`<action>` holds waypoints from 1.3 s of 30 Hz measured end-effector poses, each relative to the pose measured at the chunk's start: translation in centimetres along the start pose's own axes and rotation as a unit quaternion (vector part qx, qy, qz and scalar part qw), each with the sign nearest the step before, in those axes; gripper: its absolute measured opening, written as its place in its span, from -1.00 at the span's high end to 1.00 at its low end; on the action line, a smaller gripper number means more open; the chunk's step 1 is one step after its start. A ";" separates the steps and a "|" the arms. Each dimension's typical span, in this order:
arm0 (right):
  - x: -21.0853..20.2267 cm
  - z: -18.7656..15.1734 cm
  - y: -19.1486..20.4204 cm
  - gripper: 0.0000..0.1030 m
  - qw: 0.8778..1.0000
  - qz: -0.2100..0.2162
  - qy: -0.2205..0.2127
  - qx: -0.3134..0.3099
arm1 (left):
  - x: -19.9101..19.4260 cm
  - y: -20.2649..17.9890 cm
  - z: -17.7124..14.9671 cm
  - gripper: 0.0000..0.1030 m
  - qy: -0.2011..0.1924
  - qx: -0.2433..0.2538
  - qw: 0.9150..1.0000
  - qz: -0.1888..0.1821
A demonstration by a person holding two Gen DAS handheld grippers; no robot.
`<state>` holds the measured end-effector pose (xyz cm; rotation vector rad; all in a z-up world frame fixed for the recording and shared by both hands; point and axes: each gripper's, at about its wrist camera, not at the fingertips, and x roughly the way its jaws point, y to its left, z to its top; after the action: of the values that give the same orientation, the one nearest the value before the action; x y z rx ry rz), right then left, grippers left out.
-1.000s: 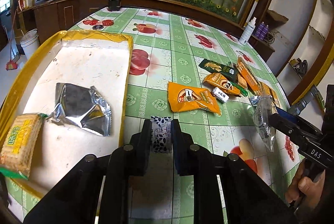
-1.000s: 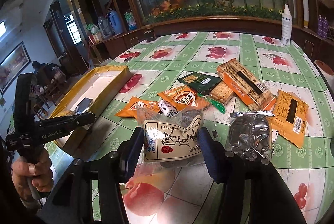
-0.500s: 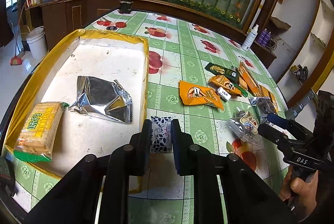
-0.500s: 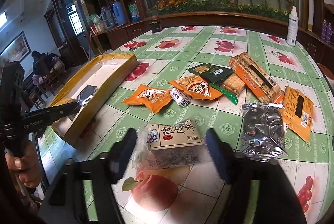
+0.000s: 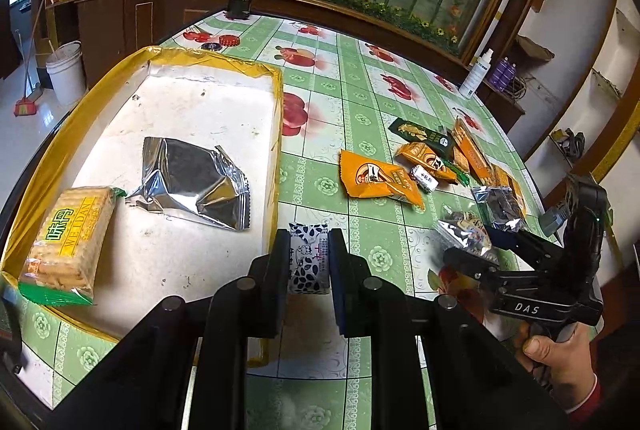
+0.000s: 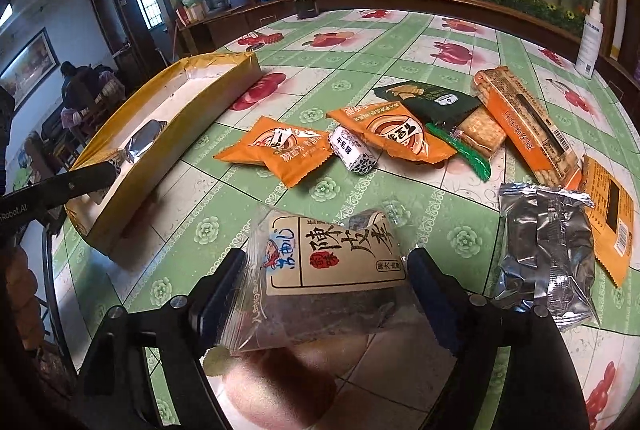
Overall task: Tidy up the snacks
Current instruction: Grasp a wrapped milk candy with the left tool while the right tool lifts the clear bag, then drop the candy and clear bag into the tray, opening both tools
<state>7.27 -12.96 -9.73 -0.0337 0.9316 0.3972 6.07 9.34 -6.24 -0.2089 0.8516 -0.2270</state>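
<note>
Two silver foil packets, two orange triangular snack packs and two cow-patterned candies are counted

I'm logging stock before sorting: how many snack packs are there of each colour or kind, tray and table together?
Orange packs: 4
Silver foil packs: 2
White milk candies: 2
Green-ended biscuit packs: 2
Dark green pack: 1
Clear labelled bag: 1
Total: 12

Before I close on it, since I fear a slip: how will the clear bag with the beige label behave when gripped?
The clear bag probably crumples, since its film looks thin and wrinkled. The glossy plastic may slide on the right gripper's closing jaws. The dark contents look lumpy, so it likely sags.
</note>
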 end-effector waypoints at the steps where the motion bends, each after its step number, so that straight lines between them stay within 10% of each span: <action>1: -0.2 0.0 -0.2 -0.48 1.000 0.004 -0.003 0.004 | 0.0 0.0 0.0 0.69 0.001 0.000 1.000 -0.001; 24: -3.9 2.6 4.5 -0.20 0.996 0.056 -0.071 -0.013 | -2.5 2.4 0.3 0.69 -0.026 -0.016 0.999 0.018; 39: 1.8 9.1 15.5 -0.19 0.978 0.191 -0.064 -0.051 | -2.8 9.4 1.6 0.69 -0.033 -0.058 0.994 0.087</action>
<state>9.90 3.81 -3.42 0.0791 0.7893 0.7949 6.57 19.24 -5.73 -0.2488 0.8126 -0.0076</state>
